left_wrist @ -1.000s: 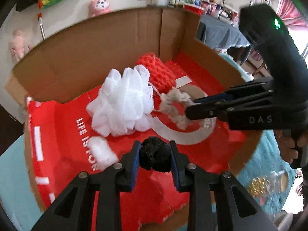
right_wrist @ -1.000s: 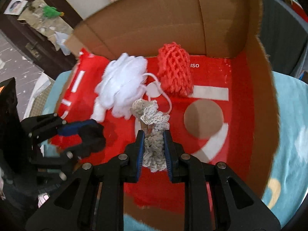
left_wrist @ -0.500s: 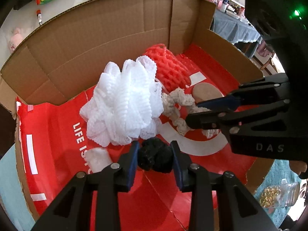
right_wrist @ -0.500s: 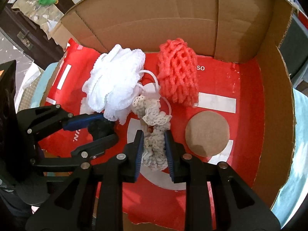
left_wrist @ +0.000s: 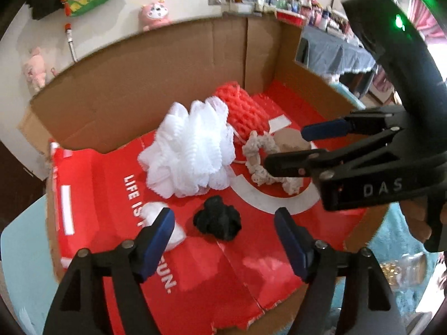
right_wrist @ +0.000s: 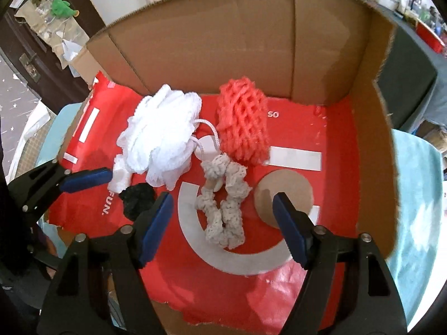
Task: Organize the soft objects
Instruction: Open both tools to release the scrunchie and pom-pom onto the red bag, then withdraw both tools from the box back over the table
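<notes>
Released since the earlier frame: black pompom (left_wrist: 218,219) and cream lace scrunchie (right_wrist: 223,203), both now lying on the red liner of the cardboard box (right_wrist: 223,42). Left gripper (left_wrist: 225,220): jaws opening, apart, pompom below between them, untouched. Right gripper (right_wrist: 223,206): jaws opening, apart, scrunchie between, untouched. White mesh sponge (right_wrist: 159,136) and red net sponge (right_wrist: 243,125) sit side by side behind, near the back wall.
</notes>
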{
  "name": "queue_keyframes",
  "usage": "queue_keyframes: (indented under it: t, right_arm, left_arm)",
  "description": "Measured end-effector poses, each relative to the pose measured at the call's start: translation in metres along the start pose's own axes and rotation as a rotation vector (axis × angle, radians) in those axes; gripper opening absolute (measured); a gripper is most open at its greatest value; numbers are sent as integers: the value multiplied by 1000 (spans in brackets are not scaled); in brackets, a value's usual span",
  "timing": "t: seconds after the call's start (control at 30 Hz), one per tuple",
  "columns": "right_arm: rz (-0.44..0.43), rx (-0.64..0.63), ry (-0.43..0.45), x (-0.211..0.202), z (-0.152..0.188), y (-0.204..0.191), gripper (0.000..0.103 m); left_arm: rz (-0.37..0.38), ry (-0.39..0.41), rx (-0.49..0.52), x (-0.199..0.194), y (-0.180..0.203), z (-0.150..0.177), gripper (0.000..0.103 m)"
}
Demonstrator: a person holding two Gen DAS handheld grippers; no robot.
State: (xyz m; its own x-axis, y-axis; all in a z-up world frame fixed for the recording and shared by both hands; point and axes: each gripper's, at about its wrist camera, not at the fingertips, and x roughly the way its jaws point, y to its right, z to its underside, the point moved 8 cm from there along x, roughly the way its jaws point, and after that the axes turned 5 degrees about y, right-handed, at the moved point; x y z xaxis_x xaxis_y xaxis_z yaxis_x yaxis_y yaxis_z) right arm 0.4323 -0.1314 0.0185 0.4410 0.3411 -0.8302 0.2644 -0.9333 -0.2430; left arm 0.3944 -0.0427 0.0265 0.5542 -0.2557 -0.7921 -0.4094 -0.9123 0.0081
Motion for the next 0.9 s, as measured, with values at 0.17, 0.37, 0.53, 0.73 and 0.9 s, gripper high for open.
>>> queue_keyframes:
  t: [0.17, 0.37, 0.53, 0.73, 0.9]
  right_arm:
    - [13, -11, 74, -48, 4, -8, 73]
    - [45, -39, 200, -120, 21, -30, 73]
    - [61, -66, 304, -171, 43, -54, 73]
    - [103, -99, 485, -241, 81, -71, 84]
    - [137, -135, 589, -276, 122, -84, 84]
  left_arm:
    - [-11, 108, -83, -49, -3, -1, 100]
    - [-14, 265, -150, -125, 9, 9, 103]
    - [-60, 375, -138, -170, 29, 17, 103]
    - [-131, 517, -139, -223, 53, 38, 103]
    - [-123, 622, -135, -260, 79, 61, 103]
